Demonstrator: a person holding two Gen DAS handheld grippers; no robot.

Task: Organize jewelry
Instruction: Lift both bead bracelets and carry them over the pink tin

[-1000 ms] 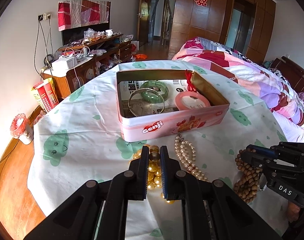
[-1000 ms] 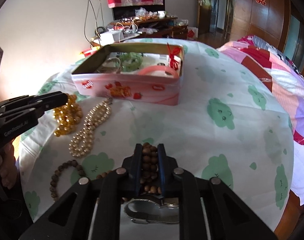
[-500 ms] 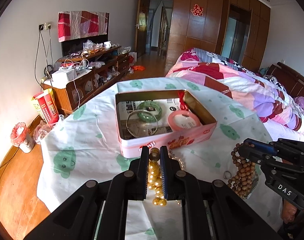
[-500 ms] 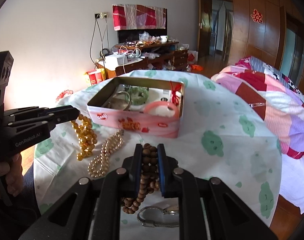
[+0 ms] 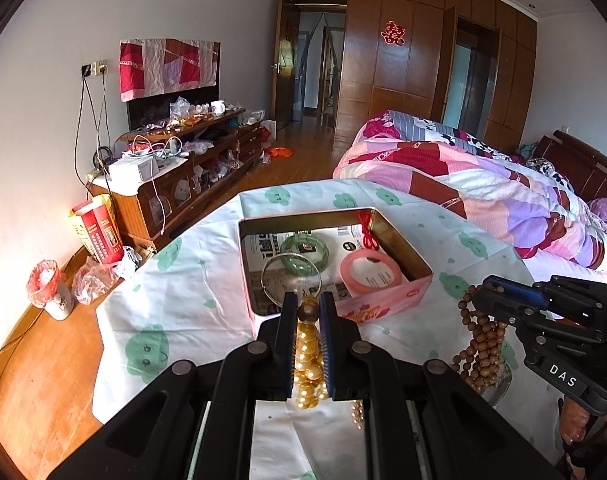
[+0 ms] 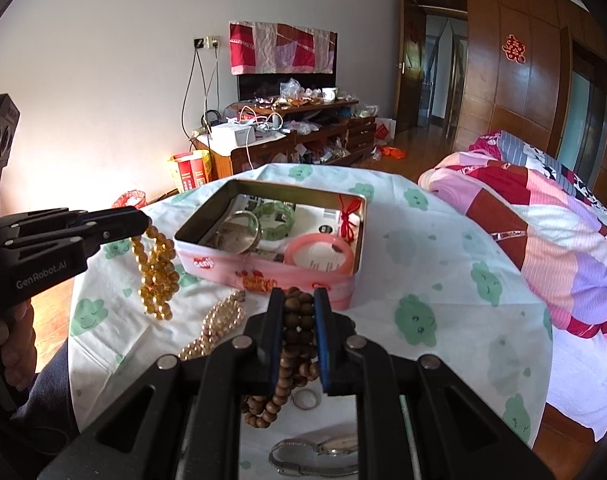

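Mid-carry: left tool (image 5: 308, 312) clenched the amber bead strand (image 6: 156, 276), right tool (image 6: 299, 312) the wooden bead strand (image 6: 295, 344) — next, lowering both into the tin (image 6: 263, 276).

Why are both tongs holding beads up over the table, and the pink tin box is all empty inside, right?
Not quite: the pink tin box is not empty. The right wrist view shows a green bangle, a pink bangle and a silver bangle inside. The rest holds: the left tongs grip golden beads, and the right tongs grip brown wooden beads.
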